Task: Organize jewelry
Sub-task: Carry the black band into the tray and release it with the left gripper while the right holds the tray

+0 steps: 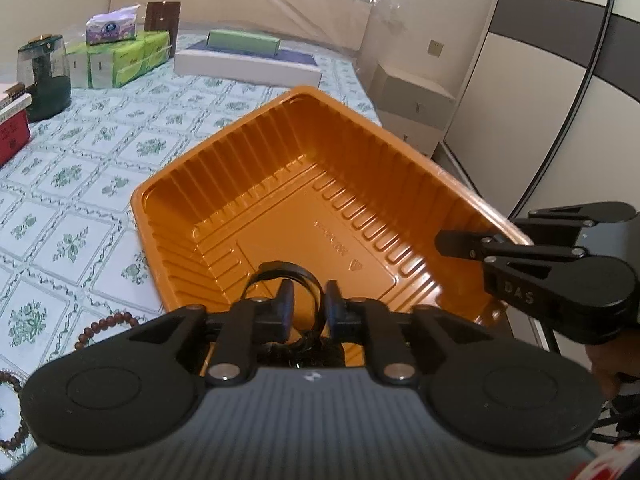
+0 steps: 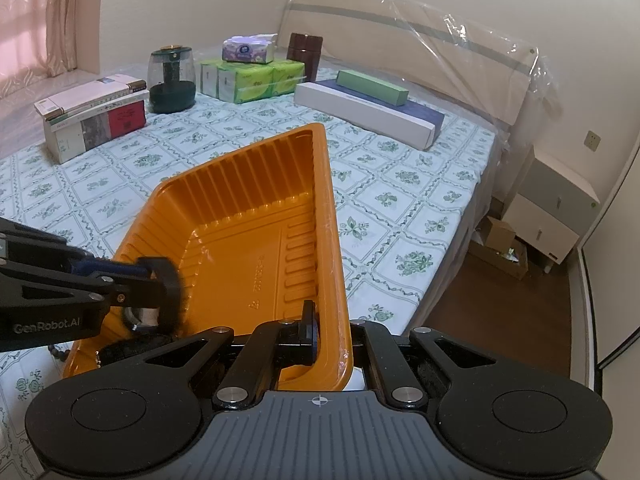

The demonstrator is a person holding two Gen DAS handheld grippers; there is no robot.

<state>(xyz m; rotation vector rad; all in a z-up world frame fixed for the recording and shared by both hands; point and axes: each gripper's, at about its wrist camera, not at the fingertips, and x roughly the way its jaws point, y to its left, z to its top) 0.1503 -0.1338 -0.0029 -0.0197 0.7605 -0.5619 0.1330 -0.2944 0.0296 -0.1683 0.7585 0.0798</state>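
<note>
Fingers (image 1: pixel 285 300) of the left gripper (image 1: pixel 308 300) stand slightly spread around a black ring-shaped bangle (image 1: pixel 286 270) — right gripper (image 2: pixel 320 330) pinches the ribbed orange plastic tray (image 2: pixel 256 208) by its rim.

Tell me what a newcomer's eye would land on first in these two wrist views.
The orange ribbed plastic tray dominates both views, lying on the floral bedsheet. The right gripper is clamped on the tray's near-right rim, while the left gripper reaches into the tray with a black ring-shaped bracelet between its slightly parted fingers. A brown bead string lies on the sheet just left of the tray.
</note>
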